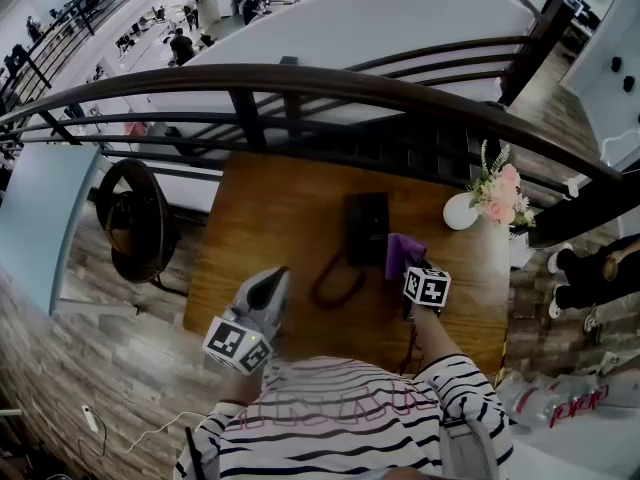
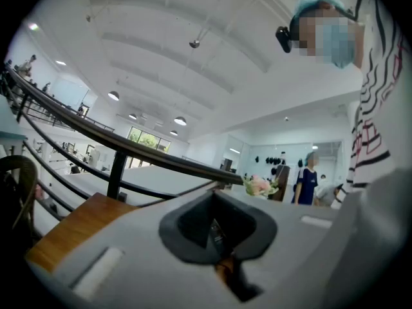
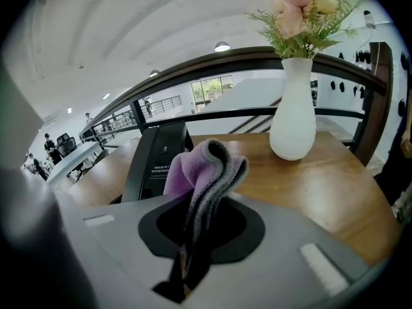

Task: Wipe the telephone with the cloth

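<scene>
A black telephone (image 1: 367,226) lies on the wooden table (image 1: 260,218), with its coiled cord (image 1: 335,280) looping toward me. My right gripper (image 1: 412,271) is shut on a purple cloth (image 1: 403,254), held just right of the phone's near end. In the right gripper view the cloth (image 3: 207,166) sticks up folded from the jaws, and the telephone (image 3: 156,159) is right behind it to the left. My left gripper (image 1: 272,280) hovers over the table's near left part, apart from the phone. In its own view the left gripper (image 2: 217,229) is shut on nothing and points up at the railing.
A white vase of pink flowers (image 1: 464,211) stands at the table's far right corner, close to the phone; the vase (image 3: 293,114) looms right of the cloth. A dark railing (image 1: 300,83) runs behind the table. A round chair (image 1: 135,218) sits left of it.
</scene>
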`<state>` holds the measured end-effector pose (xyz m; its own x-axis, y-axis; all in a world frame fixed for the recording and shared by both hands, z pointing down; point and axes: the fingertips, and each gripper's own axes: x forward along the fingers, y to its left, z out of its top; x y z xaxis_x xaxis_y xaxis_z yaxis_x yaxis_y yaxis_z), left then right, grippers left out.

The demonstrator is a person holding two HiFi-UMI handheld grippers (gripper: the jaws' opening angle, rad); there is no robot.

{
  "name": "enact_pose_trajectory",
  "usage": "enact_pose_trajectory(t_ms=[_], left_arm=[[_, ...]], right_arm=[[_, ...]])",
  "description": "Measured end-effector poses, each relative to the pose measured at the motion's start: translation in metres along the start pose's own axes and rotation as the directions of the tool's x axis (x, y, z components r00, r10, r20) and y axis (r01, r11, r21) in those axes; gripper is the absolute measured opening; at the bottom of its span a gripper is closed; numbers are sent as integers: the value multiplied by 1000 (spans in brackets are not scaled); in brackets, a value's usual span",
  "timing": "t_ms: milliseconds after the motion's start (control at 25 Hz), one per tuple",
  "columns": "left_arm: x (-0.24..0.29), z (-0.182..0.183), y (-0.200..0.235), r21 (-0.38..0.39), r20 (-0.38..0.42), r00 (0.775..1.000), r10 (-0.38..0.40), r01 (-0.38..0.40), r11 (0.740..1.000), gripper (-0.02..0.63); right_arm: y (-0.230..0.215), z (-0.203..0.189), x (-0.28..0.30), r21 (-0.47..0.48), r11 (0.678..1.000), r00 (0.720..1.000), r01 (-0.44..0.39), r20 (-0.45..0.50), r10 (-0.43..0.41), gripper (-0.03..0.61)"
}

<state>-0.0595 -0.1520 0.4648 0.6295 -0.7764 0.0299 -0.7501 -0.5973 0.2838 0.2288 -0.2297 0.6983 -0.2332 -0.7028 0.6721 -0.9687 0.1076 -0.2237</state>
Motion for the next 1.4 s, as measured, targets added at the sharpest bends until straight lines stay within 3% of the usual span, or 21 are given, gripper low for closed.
enact_pose_trajectory(t_ms=[240,480,920,1400], left_arm=[[5,1,-2,-4,-1,1000,-12,12,1000,2],[10,3,-4,3,-4,1000,-26,26,1000,2],[14,7,-6,7,2,998,-56,56,998,2],[20,12,-14,-1,22,995,-95,95,995,2]], right_arm=[[7,6,-6,18,1000,1000,-16,25,15,37],[39,31,-28,20,994,988,-104,117,101,37],[122,76,-86,-101,959,923,-263,262,281,37],[151,86,-143,-39,934,869,-354,354,344,37]])
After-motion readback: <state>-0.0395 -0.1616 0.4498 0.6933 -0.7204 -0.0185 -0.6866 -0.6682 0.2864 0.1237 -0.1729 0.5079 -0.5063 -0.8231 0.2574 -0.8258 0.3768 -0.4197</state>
